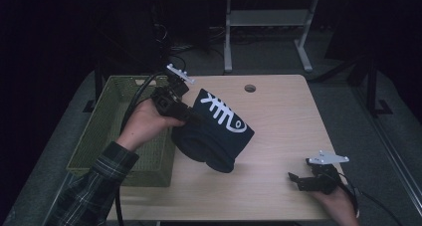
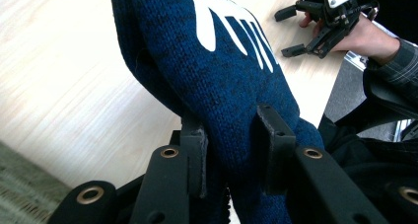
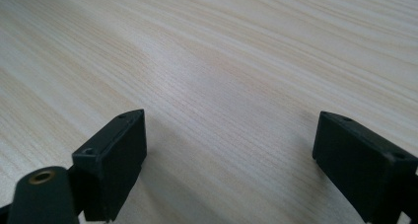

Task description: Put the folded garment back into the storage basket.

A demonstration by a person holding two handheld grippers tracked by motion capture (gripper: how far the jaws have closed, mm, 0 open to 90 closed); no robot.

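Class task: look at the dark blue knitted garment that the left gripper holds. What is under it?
Under the blue garment, clamped in the left gripper, lies the wooden table. The green basket stands beside it. The tabletop directly beneath is covered from view.

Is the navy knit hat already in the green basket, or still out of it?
Still out. The left gripper holds the navy knit hat over the table, right of the green basket.

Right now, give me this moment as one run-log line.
left gripper: shut on blue knit hat, lifted off table | right gripper: open, nothing between jaws, low over table | green basket: at table's left
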